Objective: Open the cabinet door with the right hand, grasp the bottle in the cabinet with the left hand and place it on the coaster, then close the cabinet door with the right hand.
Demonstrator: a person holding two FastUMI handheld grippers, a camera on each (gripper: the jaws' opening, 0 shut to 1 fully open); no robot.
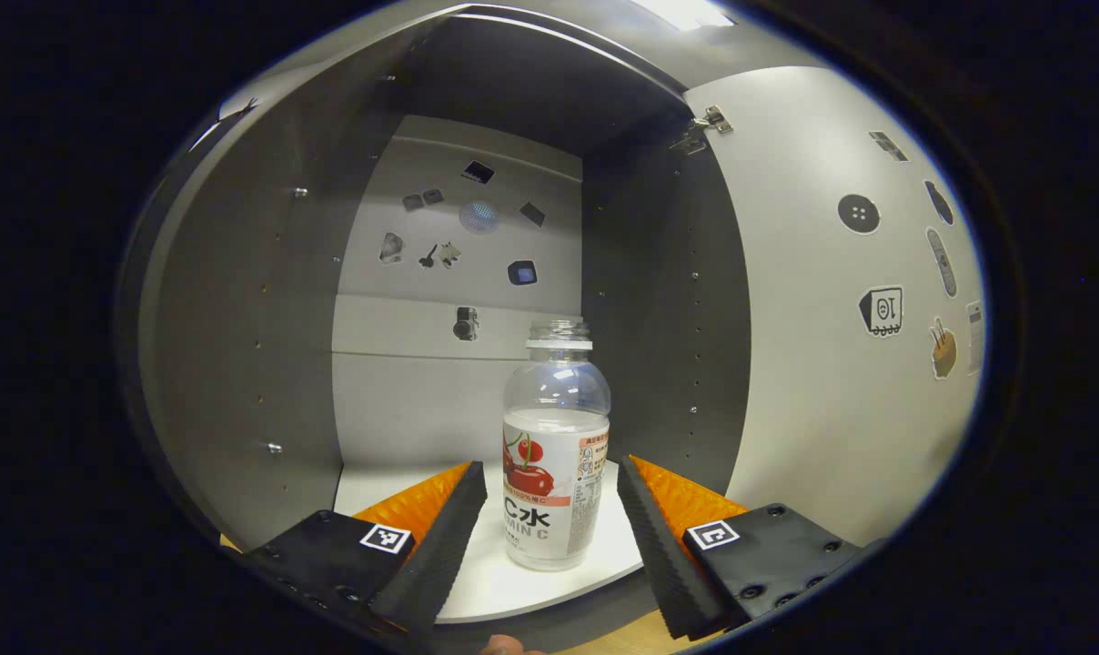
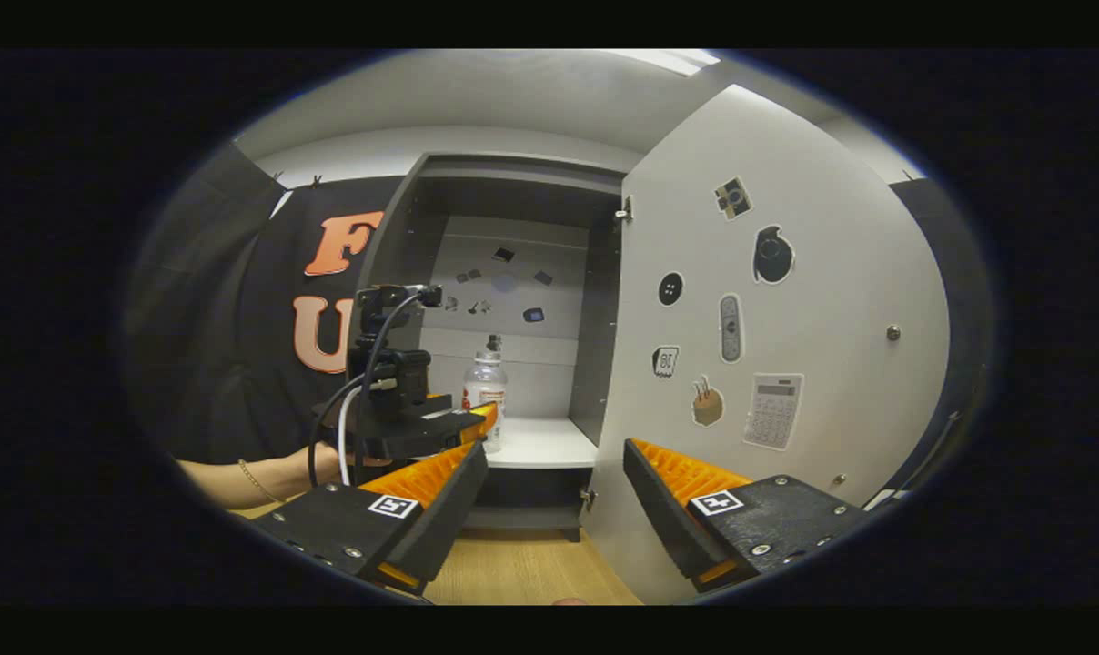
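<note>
Inside the cabinet [image 1: 240, 318], on its white shelf [image 1: 504, 582], the bottle [image 1: 554, 455] stands upright, capless, between the spread fingers of the left gripper [image 1: 549, 509] — gaps on both sides, no contact. Cabinet door [image 1: 841, 364] swung open at 3 o'clock. Right gripper view adds the wooden table [image 2: 522, 569] at 6 o'clock, the door's knob [image 2: 892, 333] — right gripper [image 2: 554, 491] spread, empty, near the door's bottom edge.

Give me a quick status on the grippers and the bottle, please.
Left gripper open, fingers flanking bottle, not touching. Right gripper open, empty. Cabinet door open; nothing blocking.
</note>
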